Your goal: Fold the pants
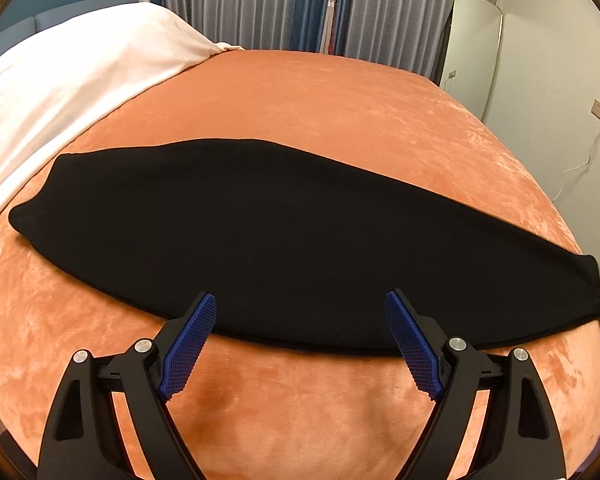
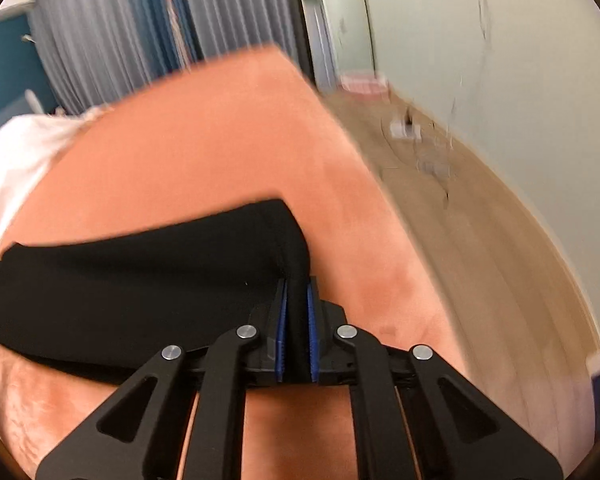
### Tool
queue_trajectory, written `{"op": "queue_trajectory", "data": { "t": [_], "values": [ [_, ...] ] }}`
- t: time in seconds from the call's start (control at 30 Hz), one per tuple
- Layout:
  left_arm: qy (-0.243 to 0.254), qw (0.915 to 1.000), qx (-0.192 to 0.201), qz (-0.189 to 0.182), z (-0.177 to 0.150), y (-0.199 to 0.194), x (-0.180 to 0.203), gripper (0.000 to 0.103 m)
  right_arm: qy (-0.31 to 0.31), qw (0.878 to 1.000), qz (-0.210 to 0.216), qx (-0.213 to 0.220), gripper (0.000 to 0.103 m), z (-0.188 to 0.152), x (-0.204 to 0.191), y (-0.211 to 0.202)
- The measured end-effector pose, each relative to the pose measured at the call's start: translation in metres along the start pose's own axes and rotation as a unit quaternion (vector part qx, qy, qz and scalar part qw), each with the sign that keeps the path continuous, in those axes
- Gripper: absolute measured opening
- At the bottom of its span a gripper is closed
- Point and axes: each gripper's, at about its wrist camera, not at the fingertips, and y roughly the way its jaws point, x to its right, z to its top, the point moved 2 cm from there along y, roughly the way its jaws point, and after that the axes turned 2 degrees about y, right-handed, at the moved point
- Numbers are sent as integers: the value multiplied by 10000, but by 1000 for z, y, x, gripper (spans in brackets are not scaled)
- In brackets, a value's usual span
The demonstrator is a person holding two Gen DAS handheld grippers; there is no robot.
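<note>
Now right gripper (image 2: 297,292) jaws pinching pants (image 2: 140,272) end; left gripper (image 1: 300,308) jaws spread, hovering over near edge.

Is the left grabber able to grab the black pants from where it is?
Probably yes. The left gripper is wide open just above the near edge of the black pants, which lie flat on the orange bed cover. Nothing sits between.

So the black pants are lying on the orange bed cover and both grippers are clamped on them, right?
Not both. The left wrist view shows the left gripper open above the black pants. Only the right gripper is clamped on them, on the orange bed cover.
</note>
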Motion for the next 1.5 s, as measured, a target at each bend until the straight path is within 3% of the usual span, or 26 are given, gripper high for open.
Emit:
{"op": "queue_trajectory", "data": {
  "t": [0.1, 0.17, 0.27, 0.37, 0.43, 0.5, 0.53, 0.57, 0.63, 0.67, 0.73, 0.8, 0.83, 0.97, 1.13, 1.23, 1.3, 1.33, 1.37, 1.4, 1.47, 1.5],
  "values": [
    [-33, 10000, -44, 52, -2, 2, -5, 84, 142, 9995, -24, 296, 20, 5, -1, -21],
    [-82, 9999, -57, 67, -3, 1, -11, 84, 278, 9985, 20, 477, 20, 4, -2, -36],
    [-168, 9997, -35, 199, -2, 1, -25, 84, 283, 9962, 460, 688, 20, 12, -23, -52],
    [-312, 9988, 44, 372, 9, 0, -46, 84, 176, 9957, 815, 398, 20, 27, -50, -27],
    [-422, 9983, 95, 398, 14, -1, -58, 84, 82, 9970, 765, -77, 19, 32, -65, 13],
    [-465, 9978, 150, 450, 19, -2, -69, 84, 235, 9990, 314, -232, 5, 33, -56, 41],
    [-433, 9975, 190, 521, 21, -1, -75, 84, 466, 9977, 454, -188, 0, 36, -45, 46],
    [-397, 9974, 211, 562, 22, -1, -77, 84, 935, 9934, 639, -159, 0, 40, -28, 44],
    [-269, 9971, 279, 650, 25, 3, -85, 84, 1512, 9875, 429, 83, 0, 46, -10, 25],
    [-216, 9969, 323, 686, 26, 5, -88, 85, 1577, 9865, 22, 437, 5, 47, -6, 1],
    [-114, 9963, 461, 721, 31, 11, -96, 86, 1475, 9856, -264, 778, 22, 41, -3, -29],
    [-107, 9961, 614, 628, 33, 16, -104, 86, 1586, 9823, -245, 962, 71, 25, 5, -50],
    [-112, 9964, 688, 485, 34, 20, -109, 86, 1692, 9811, -206, 919, 80, 18, 8, -52],
    [-195, 9966, 769, 207, 34, 34, -125, 86, 2173, 9748, 40, 504, 80, -7, 23, -47],
    [-763, 9953, 570, -158, 35, 43, -144, 86, 2217, 9743, -146, 362, 80, -6, 16, -33],
    [-842, 9944, 641, -36, 34, 40, -145, 86, 2352, 9705, -194, 500, 77, -7, 20, -35],
    [-827, 9944, 661, 6, 34, 40, -143, 86, 1946, 9799, -90, 427, 65, -1, 1, -35],
    [-811, 9946, 646, -14, 34, 40, -142, 86, 1797, 9830, -92, 353, 64, 1, -4, -30],
    [-786, 9949, 629, -50, 33, 41, -139, 86, 1556, 9874, -224, 162, 64, 0, -13, -22],
    [-770, 9951, 621, -65, 33, 41, -137, 86, 1337, 9900, -447, -2, 58, -2, -21, -14],
    [-745, 9954, 591, -114, 32, 42, -134, 86, 822, 9907, -1087, -8, 34, -4, -32, -10],
    [-725, 9957, 554, -155, 31, 44, -130, 86, 820, 9908, -1078, 70, 18, -2, -33, -14]
  ]
}}
